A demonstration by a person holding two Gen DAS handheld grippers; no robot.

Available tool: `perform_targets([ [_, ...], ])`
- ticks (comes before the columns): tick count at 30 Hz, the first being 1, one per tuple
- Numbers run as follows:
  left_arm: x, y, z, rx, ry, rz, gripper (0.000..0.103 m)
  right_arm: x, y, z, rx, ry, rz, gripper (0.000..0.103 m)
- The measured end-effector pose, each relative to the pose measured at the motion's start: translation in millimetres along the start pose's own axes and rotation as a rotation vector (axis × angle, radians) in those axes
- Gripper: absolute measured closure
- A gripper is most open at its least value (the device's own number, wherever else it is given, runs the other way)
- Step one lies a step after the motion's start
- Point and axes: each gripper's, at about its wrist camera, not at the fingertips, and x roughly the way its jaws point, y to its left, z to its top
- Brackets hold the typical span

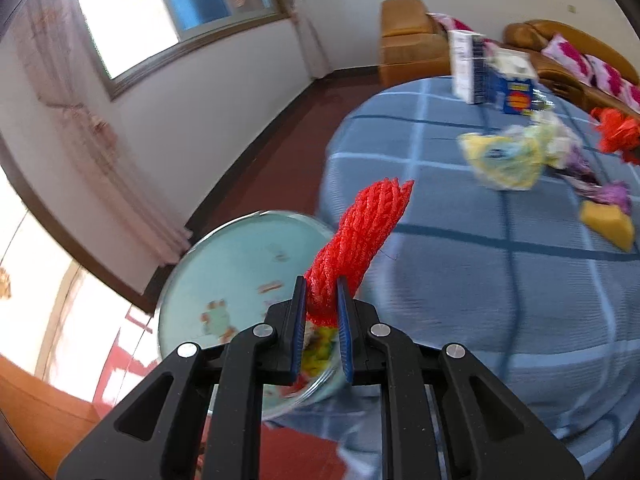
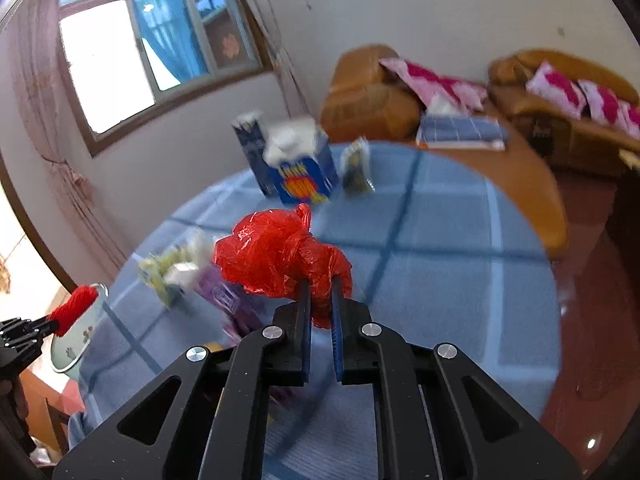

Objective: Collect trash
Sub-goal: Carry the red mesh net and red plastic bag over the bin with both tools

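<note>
Left wrist view: the left gripper (image 1: 322, 304) has its fingers clamped on a red foam net sleeve (image 1: 360, 240), which sticks out past the fingertips. Just left of the fingers sits a pale green bin (image 1: 224, 272); to their right spreads the blue checked worktop (image 1: 500, 280).

Right wrist view: the right gripper (image 2: 321, 300) has its fingers clamped on a crumpled red plastic bag (image 2: 276, 256), bulging ahead and left of the fingertips over the worktop.

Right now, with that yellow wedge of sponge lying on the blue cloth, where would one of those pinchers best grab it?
Grip the yellow sponge across its thick end, coming down from above. It lies flat on the blue tablecloth, a wedge tapering toward one side, so the thin edge would likely slip out. The purple wrapper crowds its far side; approach from the near, open side.
</note>
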Motion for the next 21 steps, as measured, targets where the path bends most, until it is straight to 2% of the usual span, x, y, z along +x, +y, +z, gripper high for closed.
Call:
perform_targets([
  [3, 7, 23, -4, -0.031, 0.015, 0.043, 0.089, 5, 23, 12, -0.047, -0.013, 0.035, 0.094],
  [9, 19, 56, -13, -0.08, 0.041, 0.105, 0.089, 40, 96, 23, -0.172, 0.01, 0.151, 0.094],
  [16, 26, 79, -26, -0.101, 0.061, 0.143, 0.089, 81, 180, 15, -0.314, 0.062, 0.289, 0.094],
  [21, 25, 85, -29, -0.106, 0.057, 0.16, 0.089, 104, 224, 8, -0.401, 0.085, 0.331, 0.094],
])
